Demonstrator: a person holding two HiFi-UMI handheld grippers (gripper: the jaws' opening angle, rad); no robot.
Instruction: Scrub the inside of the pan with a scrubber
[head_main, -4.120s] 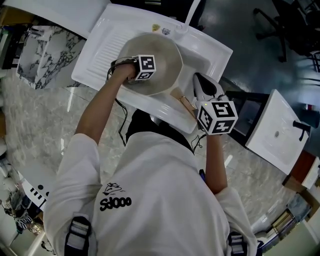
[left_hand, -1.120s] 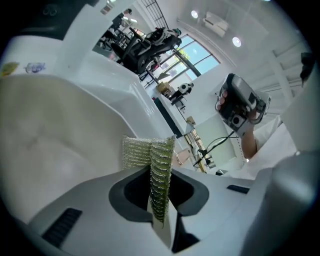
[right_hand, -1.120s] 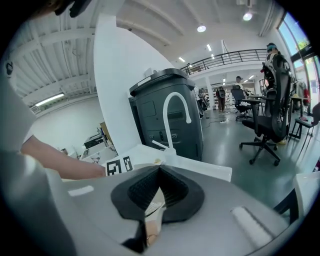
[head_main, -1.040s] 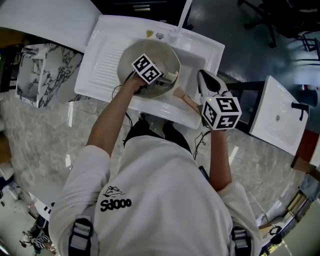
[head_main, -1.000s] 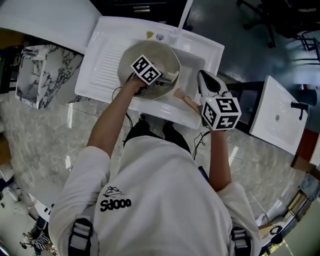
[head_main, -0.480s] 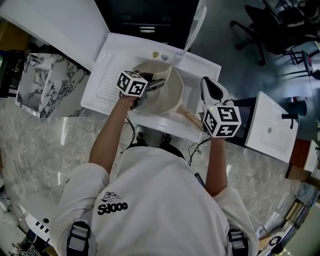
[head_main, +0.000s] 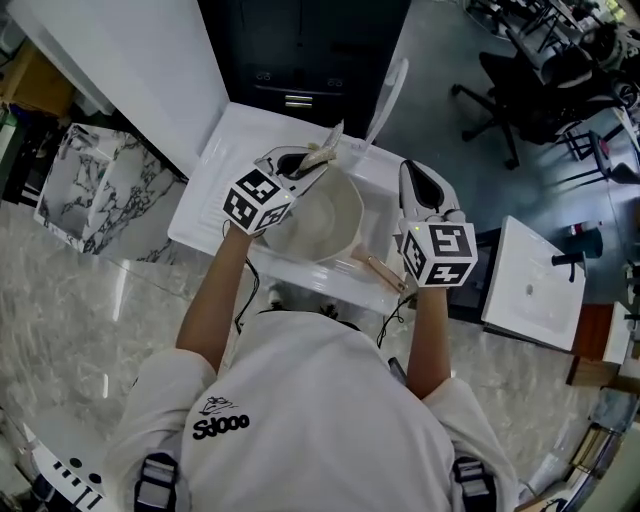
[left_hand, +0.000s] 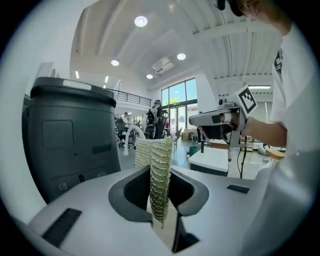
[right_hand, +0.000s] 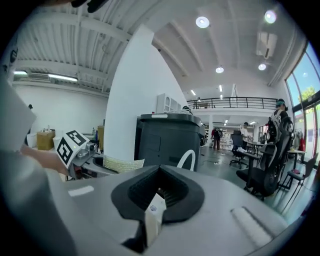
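A pale round pan (head_main: 318, 222) with a wooden handle (head_main: 380, 270) sits in the white sink (head_main: 222, 178). My left gripper (head_main: 312, 166) hangs above the pan's far rim, lifted clear of its inside. It is shut on a yellow-green mesh scrubber (head_main: 326, 150), which stands upright between the jaws (left_hand: 158, 170). My right gripper (head_main: 412, 176) is held in the air right of the pan, above the handle, jaws shut with no task object in them (right_hand: 153, 212). From the right gripper view I see the left gripper (right_hand: 75, 148) and the scrubber (right_hand: 122, 163).
A curved white faucet (head_main: 386, 92) rises behind the sink. A dark bin (right_hand: 170, 135) stands beyond it. A second white basin (head_main: 528, 285) lies to the right, with office chairs (head_main: 540, 85) behind. A marble counter (head_main: 90, 290) runs along the left.
The left gripper has risen out of the pan with the scrubber and now sits above the far rim. The right gripper has barely moved.
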